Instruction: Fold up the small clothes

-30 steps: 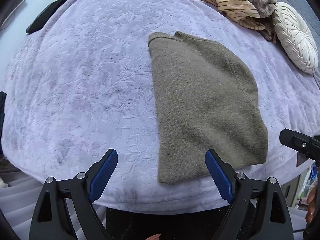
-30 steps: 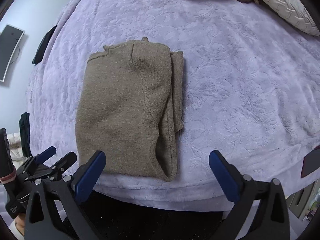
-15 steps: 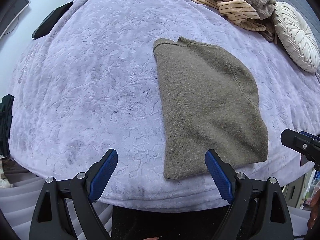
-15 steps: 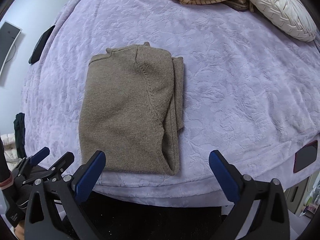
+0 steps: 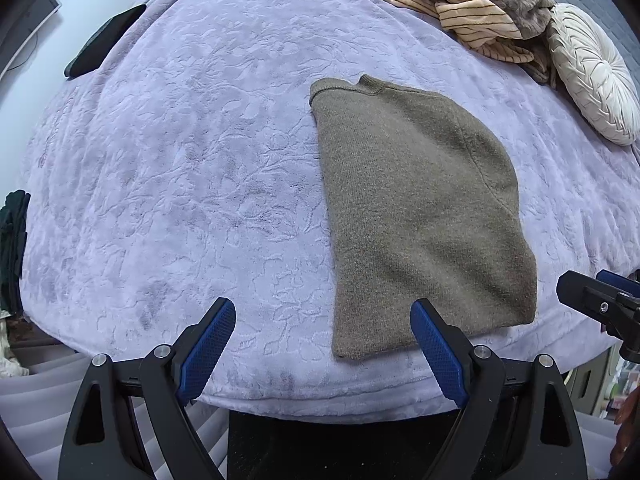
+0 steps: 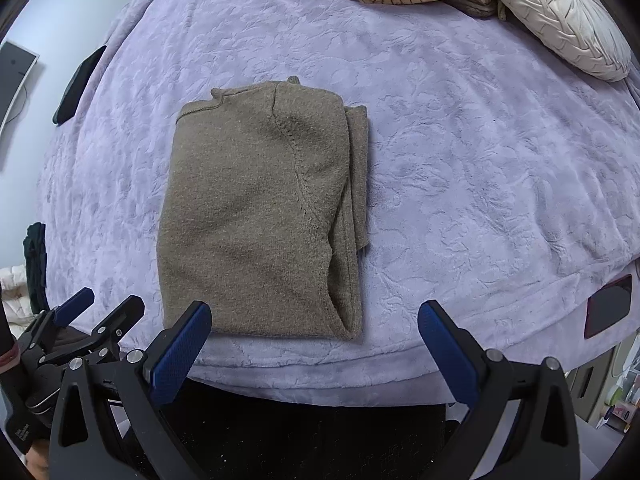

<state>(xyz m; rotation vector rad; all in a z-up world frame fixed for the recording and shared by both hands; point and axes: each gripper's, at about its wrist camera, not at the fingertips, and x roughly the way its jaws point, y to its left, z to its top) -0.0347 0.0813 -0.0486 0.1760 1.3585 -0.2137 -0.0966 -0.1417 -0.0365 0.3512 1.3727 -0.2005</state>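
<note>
The sweater (image 6: 256, 216) lies folded lengthwise on the bed (image 5: 200, 200), sleeves tucked along its right side, so the step in hand looks like the pause between folds. What remains, by my judgement, is a crosswise fold: near hem up toward the collar.

That calls for both grippers to drop to the near hem, one at each corner, pinch all the layers together and carry them away toward the collar without letting the tucked sleeve slip out.

The left gripper (image 5: 322, 344) stands wide, holding nothing and touching nothing; the sweater's near left corner sits just ahead of its right finger. The right gripper (image 6: 314, 340) is equally wide and empty, with the hem's right half just ahead between its fingers.

Well beyond both grippers, at the far edge, a striped heap (image 5: 460, 8) waits beside a round cushion (image 5: 592, 72).
</note>
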